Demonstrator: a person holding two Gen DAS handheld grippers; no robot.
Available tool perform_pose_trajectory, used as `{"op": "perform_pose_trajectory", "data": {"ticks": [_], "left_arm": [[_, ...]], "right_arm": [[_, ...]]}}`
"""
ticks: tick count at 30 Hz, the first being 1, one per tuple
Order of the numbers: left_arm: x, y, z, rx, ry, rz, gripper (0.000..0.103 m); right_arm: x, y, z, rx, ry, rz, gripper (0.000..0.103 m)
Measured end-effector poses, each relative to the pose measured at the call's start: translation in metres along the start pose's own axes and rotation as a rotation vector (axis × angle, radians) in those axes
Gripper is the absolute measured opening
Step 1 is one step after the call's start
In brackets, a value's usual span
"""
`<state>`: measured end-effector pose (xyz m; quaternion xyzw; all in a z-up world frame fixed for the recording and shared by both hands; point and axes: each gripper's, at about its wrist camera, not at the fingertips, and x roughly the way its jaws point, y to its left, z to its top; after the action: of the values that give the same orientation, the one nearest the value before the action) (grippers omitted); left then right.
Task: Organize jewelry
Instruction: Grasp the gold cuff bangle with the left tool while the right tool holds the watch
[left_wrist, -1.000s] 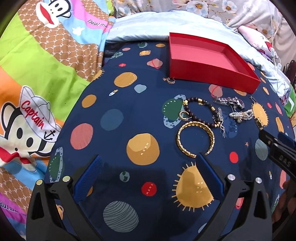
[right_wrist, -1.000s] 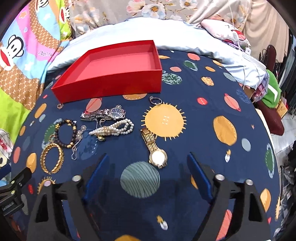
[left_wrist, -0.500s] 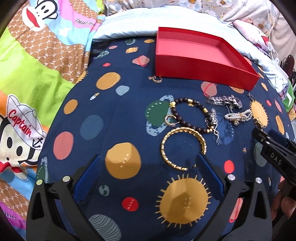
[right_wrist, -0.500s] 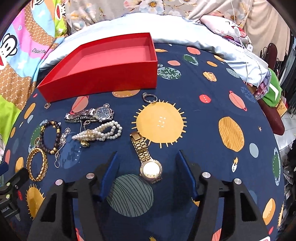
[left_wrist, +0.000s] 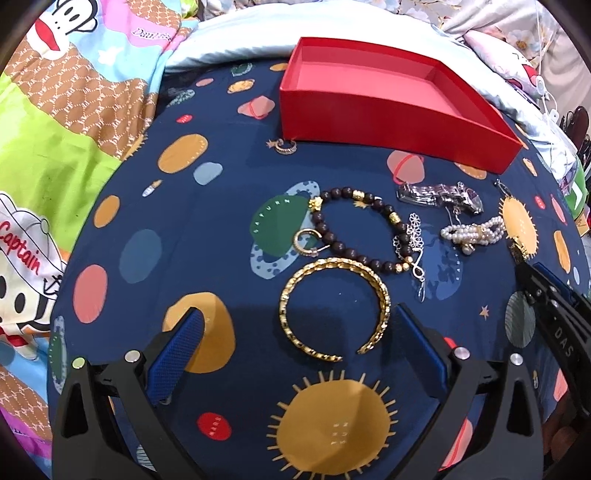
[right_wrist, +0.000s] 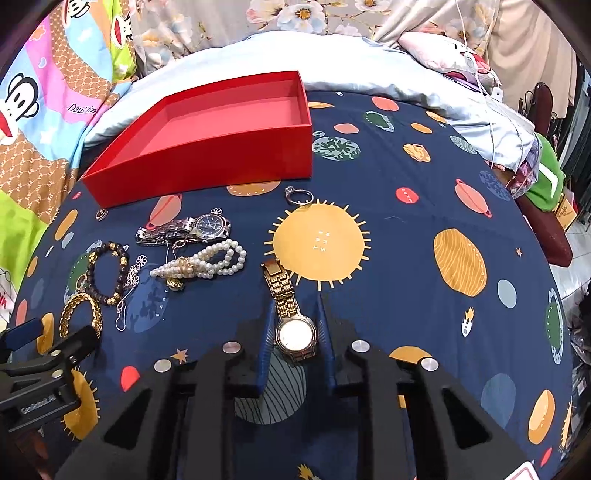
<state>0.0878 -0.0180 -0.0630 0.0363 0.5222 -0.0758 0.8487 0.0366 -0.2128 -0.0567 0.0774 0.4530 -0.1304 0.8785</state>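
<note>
An empty red box (left_wrist: 391, 96) (right_wrist: 221, 147) stands at the back of the blue planet cloth. My left gripper (left_wrist: 299, 328) is open, its blue pads either side of the near half of a gold bangle (left_wrist: 332, 306). My right gripper (right_wrist: 295, 317) has closed in on a gold watch (right_wrist: 293, 328), pads against the sides of its face. Between them lie a dark bead bracelet (left_wrist: 354, 229), a pearl bracelet (right_wrist: 201, 264), a silver watch (right_wrist: 192, 229) and a silver earring (left_wrist: 412, 240).
A gold hoop (left_wrist: 306, 242) lies left of the bead bracelet. A small ring (left_wrist: 286, 146) sits by the box's left corner and a silver ring (right_wrist: 299, 195) by its right corner. Bright cartoon bedding (left_wrist: 55, 147) rises on the left; pillows (right_wrist: 461, 70) behind.
My left gripper moved forward until its pads flank the gold bangle. My right gripper moved to the gold watch and its jaws narrowed from wide open onto the watch face.
</note>
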Motion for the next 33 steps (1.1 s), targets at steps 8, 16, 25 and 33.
{"op": "perform_pose_trajectory", "data": {"ticks": [8, 16, 25, 33], "left_arm": [[0.006, -0.004, 0.003, -0.004, -0.011, -0.004, 0.098], [0.002, -0.008, 0.002, 0.012, -0.017, -0.046, 0.096], [-0.004, 0.0, 0.002, 0.021, -0.041, -0.054, 0.066], [-0.007, -0.004, -0.001, 0.055, -0.045, -0.094, 0.057]], "right_arm": [[-0.004, -0.001, -0.005, 0.013, 0.007, 0.01, 0.02], [-0.006, -0.002, -0.007, 0.022, 0.012, 0.019, 0.02], [-0.007, -0.003, -0.009, 0.028, 0.013, 0.022, 0.02], [-0.008, -0.003, -0.01, 0.032, 0.015, 0.026, 0.02]]}}
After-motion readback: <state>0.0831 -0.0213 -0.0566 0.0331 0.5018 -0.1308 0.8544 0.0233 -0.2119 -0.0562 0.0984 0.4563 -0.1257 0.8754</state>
